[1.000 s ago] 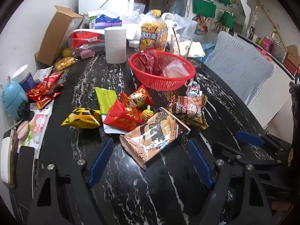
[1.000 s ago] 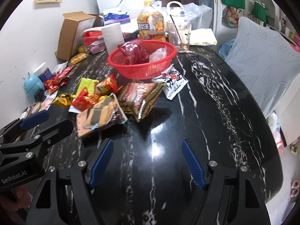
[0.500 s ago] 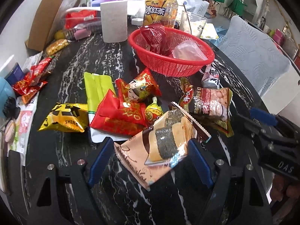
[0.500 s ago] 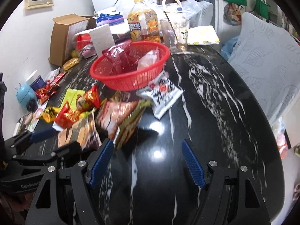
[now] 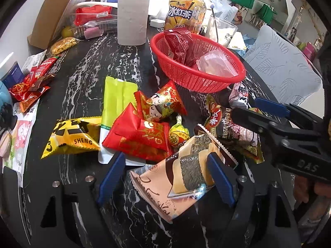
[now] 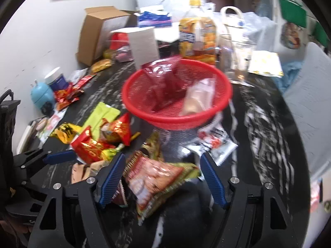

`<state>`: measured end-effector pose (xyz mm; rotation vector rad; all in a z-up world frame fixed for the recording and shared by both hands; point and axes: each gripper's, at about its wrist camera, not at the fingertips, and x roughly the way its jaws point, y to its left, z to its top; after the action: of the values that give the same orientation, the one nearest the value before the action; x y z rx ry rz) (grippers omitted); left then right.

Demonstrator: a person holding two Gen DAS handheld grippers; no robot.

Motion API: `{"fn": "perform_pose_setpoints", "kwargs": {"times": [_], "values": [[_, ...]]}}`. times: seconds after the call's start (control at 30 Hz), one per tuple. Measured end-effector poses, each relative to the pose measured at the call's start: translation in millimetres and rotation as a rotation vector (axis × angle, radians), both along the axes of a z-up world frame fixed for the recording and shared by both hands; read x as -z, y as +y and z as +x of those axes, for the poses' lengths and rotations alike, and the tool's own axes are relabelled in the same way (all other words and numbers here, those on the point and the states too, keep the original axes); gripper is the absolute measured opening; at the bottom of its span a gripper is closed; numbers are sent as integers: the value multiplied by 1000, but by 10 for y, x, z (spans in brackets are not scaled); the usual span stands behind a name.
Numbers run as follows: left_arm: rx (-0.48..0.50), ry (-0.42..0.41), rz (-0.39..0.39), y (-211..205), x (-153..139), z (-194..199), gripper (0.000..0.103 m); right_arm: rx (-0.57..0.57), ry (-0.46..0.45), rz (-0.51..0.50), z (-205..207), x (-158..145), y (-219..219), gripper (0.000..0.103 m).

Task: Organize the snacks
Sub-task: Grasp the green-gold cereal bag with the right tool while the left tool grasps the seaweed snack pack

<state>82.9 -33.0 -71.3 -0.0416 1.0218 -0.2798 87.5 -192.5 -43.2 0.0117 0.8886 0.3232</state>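
paper roll (image 5: 133, 21) stands beside cardboard box (image 5: 60, 12).

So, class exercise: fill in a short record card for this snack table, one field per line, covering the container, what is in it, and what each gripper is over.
container: red basket, upright on the black marbled table
in basket: dark red packet and clear pink bag
left gripper: jaws astride the seaweed snack pack; contact unclear
right gripper: jaws closing, red peanut packet between them, not yet pinched
loose snacks: yellow packet, green pouch, red packets
behind basket: paper roll, iced tea bottle
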Motion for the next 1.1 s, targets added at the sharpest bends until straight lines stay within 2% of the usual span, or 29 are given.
{"fn": "perform_pose_setpoints", "kwargs": {"times": [0.07, 0.1, 0.37, 0.7, 0.83, 0.93, 1.0, 1.03, 1.07, 1.1], "values": [[5, -3, 6, -5, 7, -7, 81, -9, -8, -13, 23, 23, 20, 67], [9, -4, 10, -10, 11, -12, 81, -14, -4, -21, 35, 37, 28, 60], [82, 21, -5, -130, 56, -153, 81, -44, -5, -52, -95, 92, 0, 60], [145, 31, -56, -227, 48, -423, 81, -27, 49, -34, -364, 172, -124, 57], [173, 11, -17, -312, 84, -470, 81, -23, 59, -21, -447, 174, -136, 55], [157, 25, 25, -311, 160, -451, 81, -16, 59, -18, -492, 174, -165, 54], [133, 1, 35, -274, 141, -463, 68, 6, 62, -24, -509, 166, -193, 55], [125, -1, 36, -260, 138, -469, 55, 11, 59, -25, -521, 158, -198, 55], [97, -8, 57, -238, 133, -473, 51, 15, 55, -30, -532, 148, -199, 55], [82, -12, 66, -224, 133, -472, 51, 14, 53, -39, -542, 139, -189, 59]]}}
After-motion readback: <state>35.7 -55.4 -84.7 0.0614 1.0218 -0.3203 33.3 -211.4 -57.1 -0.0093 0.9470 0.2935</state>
